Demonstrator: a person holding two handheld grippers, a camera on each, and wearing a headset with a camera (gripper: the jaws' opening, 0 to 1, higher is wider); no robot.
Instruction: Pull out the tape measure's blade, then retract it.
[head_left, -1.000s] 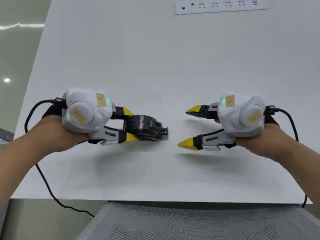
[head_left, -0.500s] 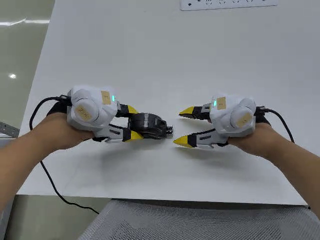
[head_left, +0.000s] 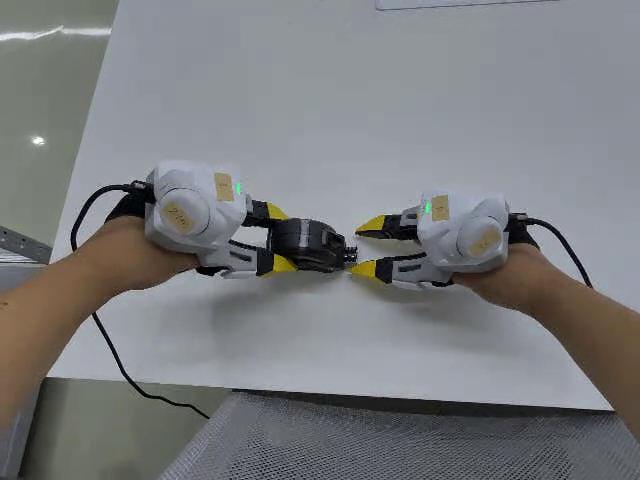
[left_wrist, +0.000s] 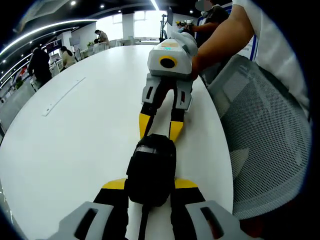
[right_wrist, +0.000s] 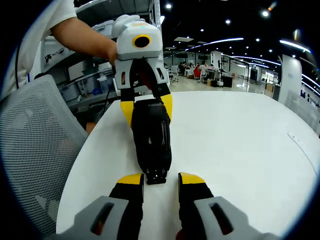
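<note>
A black tape measure (head_left: 308, 245) is held just above the white table (head_left: 330, 110), and my left gripper (head_left: 282, 240) is shut on its body. In the left gripper view the case (left_wrist: 151, 167) sits between that gripper's yellow tips (left_wrist: 150, 184). My right gripper (head_left: 365, 247) faces it from the right, open, with its tips on either side of the case's front end. From the right gripper view, the small blade tab (right_wrist: 156, 176) lies in the gap between the right gripper (right_wrist: 161, 181) tips, untouched. No blade is drawn out.
A white power strip (head_left: 460, 3) lies at the table's far edge. A grey mesh chair (head_left: 400, 440) stands below the near edge. Black cables (head_left: 110, 345) trail from both grippers. Bare tabletop stretches beyond the grippers.
My right gripper has moved left up to the tape measure's front end, and its jaws have narrowed. The left gripper keeps its hold on the case. The head camera has shifted.
</note>
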